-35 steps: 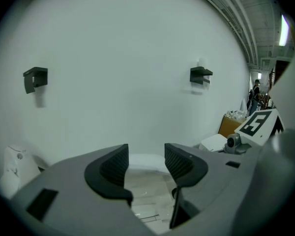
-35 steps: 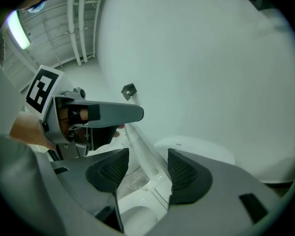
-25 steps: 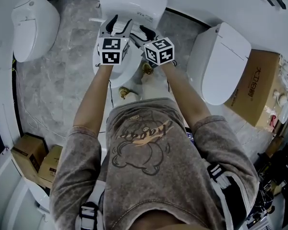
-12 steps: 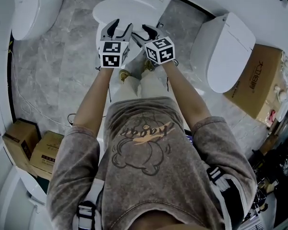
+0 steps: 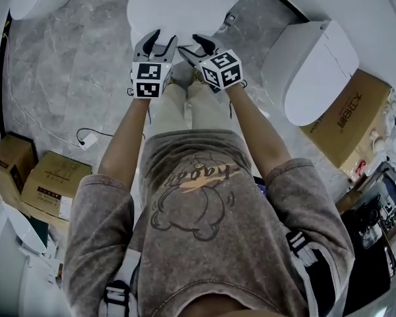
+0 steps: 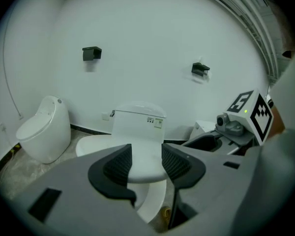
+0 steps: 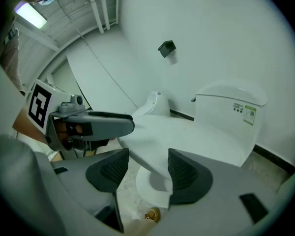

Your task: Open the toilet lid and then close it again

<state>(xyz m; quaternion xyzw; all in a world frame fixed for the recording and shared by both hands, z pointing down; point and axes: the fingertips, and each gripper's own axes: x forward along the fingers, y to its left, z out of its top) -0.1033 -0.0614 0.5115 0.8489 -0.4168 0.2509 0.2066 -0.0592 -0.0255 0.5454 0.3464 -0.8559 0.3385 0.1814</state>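
- The toilet (image 5: 185,2) fills the 12 o'clock end of my head view. Its tank (image 6: 137,124) is at the far end, towards 1 o'clock.
- The toilet lid (image 5: 171,12) lies flat and shut over the bowl. Its long axis runs from the hinge at about 1 o'clock to the front rim at about 7 o'clock, and that rim is the part facing me.
- The left gripper (image 5: 161,39) and right gripper (image 5: 195,45) hang side by side just off the front rim, with the lid dead ahead at 12 o'clock from both. I judge neither hand clearly nearer. The left lines up with the rim's middle, and the right comes at it from the 3 o'clock side.
- The left fingers (image 6: 119,165) are closing, though a gap remains. The rim shows through that gap beyond the pads, and nothing is pressed between them.
- The right fingers (image 7: 112,168) stand apart and empty, with the lid's edge framed past them.
- As I read it, any lift depends on getting under that near rim and swinging it up towards 1 o'clock.
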